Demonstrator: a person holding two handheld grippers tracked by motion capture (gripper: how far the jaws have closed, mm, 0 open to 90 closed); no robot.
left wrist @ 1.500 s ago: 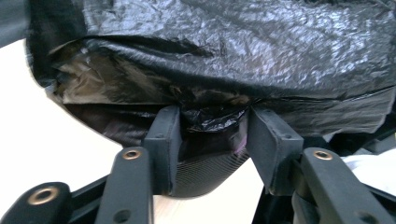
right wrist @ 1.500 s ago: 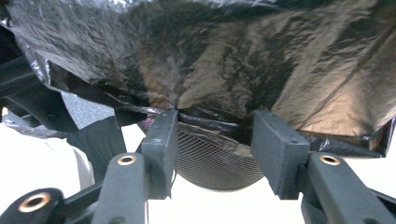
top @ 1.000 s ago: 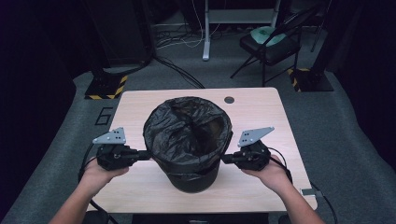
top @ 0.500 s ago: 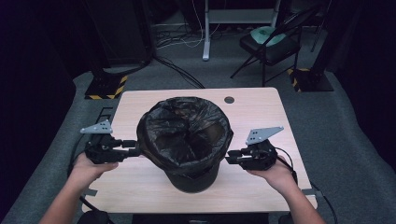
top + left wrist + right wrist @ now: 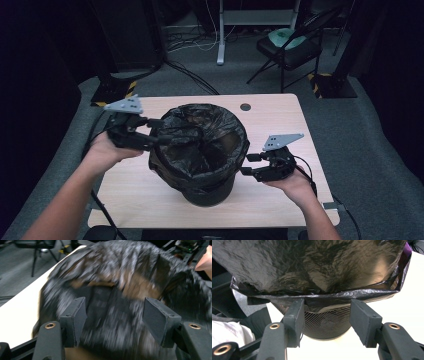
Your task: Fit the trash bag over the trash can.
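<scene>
A black mesh bin lined with a black plastic bag stands mid-table. My left gripper hovers at the bag's upper left rim. In the blurred left gripper view its jaws stand open with the bag just beyond them; they have just been opening. My right gripper sits low beside the bin's right side. Its jaws are open and have just been opening, with nothing pressed between the pads. The bag's folded hem hangs over the mesh wall right in front of them.
The light wooden table has a cable hole at its far edge. A folding chair and loose cables lie on the grey floor beyond. Each forearm comes in from the near edge.
Both grippers were shut on the bag's rim at either side and have let go. The left hand has risen and moved up-left; the right has stayed beside the bin.
</scene>
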